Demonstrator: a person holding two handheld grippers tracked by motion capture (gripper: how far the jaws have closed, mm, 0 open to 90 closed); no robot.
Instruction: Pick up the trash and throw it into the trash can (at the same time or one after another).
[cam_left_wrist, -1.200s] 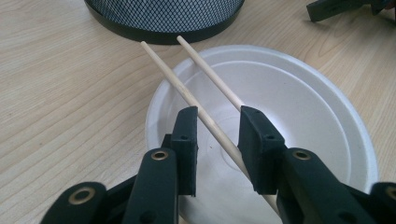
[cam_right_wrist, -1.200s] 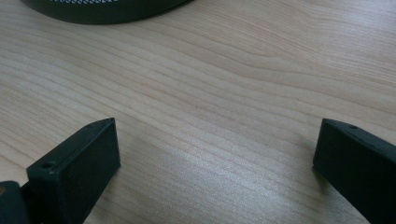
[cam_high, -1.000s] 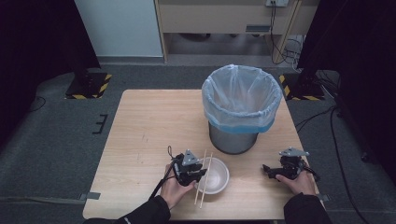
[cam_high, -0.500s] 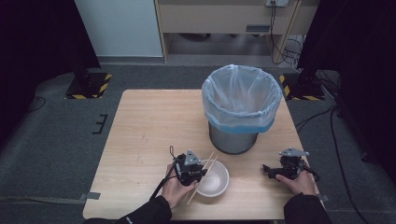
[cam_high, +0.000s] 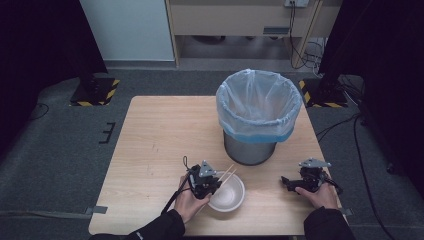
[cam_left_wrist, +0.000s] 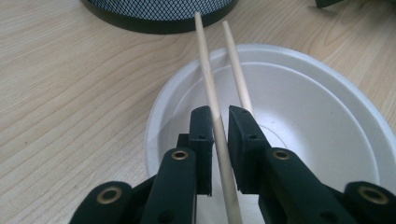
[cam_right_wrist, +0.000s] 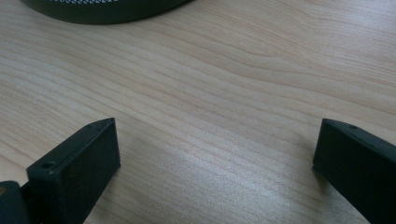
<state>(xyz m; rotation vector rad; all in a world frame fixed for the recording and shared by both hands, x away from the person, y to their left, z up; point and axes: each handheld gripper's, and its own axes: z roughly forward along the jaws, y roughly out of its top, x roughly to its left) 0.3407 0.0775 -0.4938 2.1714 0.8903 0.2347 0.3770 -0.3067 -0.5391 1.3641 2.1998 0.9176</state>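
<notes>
A white bowl (cam_high: 229, 193) (cam_left_wrist: 299, 116) sits on the wooden table (cam_high: 160, 135) near its front edge. Two pale wooden chopsticks (cam_high: 226, 175) (cam_left_wrist: 208, 70) point over the bowl toward the bin. My left gripper (cam_high: 212, 186) (cam_left_wrist: 219, 116) is shut on the chopsticks at the bowl's left rim; one stick runs between the jaws, the other lies just right of it. My right gripper (cam_high: 286, 183) (cam_right_wrist: 215, 154) rests on the table at the front right, jaws wide apart with bare wood between them.
A metal mesh bin (cam_high: 250, 147) lined with a pale blue bag (cam_high: 258, 105) stands behind the bowl, its base (cam_left_wrist: 159, 14) close ahead of the chopstick tips. The table's front edge lies just behind both hands.
The chopsticks lay across the bowl's left side a second ago; my left gripper has turned them so their tips point up and right toward the bin. The right gripper has stayed put.
</notes>
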